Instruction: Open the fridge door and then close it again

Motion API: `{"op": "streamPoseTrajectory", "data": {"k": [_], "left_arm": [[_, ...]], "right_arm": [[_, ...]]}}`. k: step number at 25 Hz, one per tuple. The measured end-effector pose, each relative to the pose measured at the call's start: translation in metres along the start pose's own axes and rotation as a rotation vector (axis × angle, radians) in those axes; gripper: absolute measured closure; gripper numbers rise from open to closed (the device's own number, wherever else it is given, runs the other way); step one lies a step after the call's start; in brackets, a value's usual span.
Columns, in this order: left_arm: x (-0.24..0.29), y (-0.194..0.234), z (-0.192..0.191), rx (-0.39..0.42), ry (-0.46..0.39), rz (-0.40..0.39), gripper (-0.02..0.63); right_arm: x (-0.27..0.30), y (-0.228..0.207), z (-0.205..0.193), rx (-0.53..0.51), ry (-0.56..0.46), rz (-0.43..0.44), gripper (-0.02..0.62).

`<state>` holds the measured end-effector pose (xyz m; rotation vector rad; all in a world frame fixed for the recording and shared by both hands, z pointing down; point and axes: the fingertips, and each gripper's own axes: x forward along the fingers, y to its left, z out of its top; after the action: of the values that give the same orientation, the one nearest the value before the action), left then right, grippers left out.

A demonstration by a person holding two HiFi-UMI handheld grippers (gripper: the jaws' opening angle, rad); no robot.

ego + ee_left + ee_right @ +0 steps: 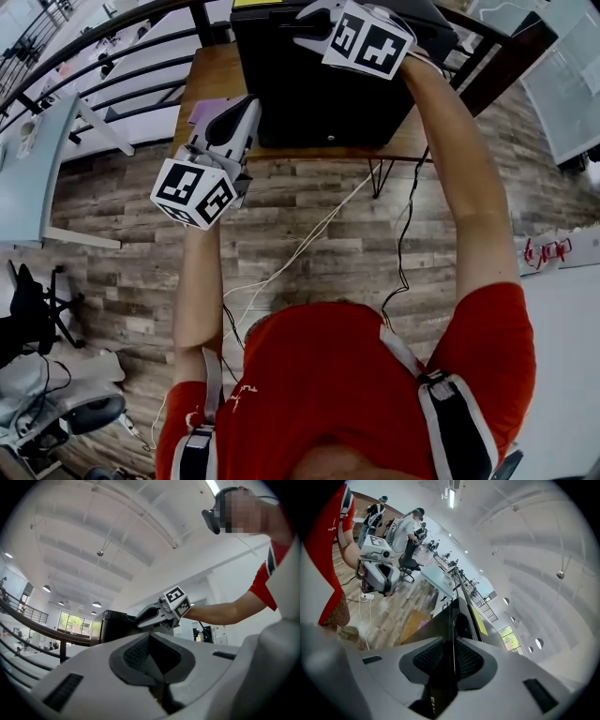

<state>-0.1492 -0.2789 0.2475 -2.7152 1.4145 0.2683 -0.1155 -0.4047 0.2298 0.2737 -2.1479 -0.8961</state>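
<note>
A small black fridge (319,94) stands on a wooden table (211,75) in front of me. My right gripper (305,28) reaches over the fridge's top front edge. In the right gripper view its pads (471,660) are closed on the thin upper edge of the fridge door (450,620), one on each side. My left gripper (246,108) hangs left of the fridge at the table's front edge, touching nothing. Its jaws (157,667) meet with nothing between them. From there the right gripper (140,619) shows on the fridge (115,625).
A dark railing (112,56) runs behind the table at upper left. A white desk (37,159) and an office chair (37,309) stand at left, a white counter (562,281) at right. Cables (309,244) trail over the wood floor. People (410,531) stand far back.
</note>
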Motion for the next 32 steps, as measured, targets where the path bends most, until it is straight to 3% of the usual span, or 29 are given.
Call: {"op": "streamPoseTrajectory", "data": {"k": [7,12,18,23,32], "left_arm": [[-0.018,0.009,-0.003,-0.005,0.005,0.038,0.597],[-0.024,0.010,-0.003,-0.020,-0.005,0.048,0.597],[-0.035,-0.022,-0.005,0.018,0.005,0.025,0.597],[-0.047,-0.048,-0.009,-0.008,0.007,-0.011,0.597],[-0.066,-0.092,-0.011,-0.016,0.022,-0.080,0.597]], "right_arm": [[-0.004,0.006,0.001,-0.025,-0.001,0.029,0.494],[-0.033,0.032,0.015,-0.042,-0.079,0.083,0.491],[-0.073,0.070,0.022,-0.154,-0.158,0.058,0.469],[-0.105,0.097,0.022,-0.210,-0.211,0.036,0.465],[-0.162,0.131,0.012,-0.257,-0.131,-0.050,0.454]]}}
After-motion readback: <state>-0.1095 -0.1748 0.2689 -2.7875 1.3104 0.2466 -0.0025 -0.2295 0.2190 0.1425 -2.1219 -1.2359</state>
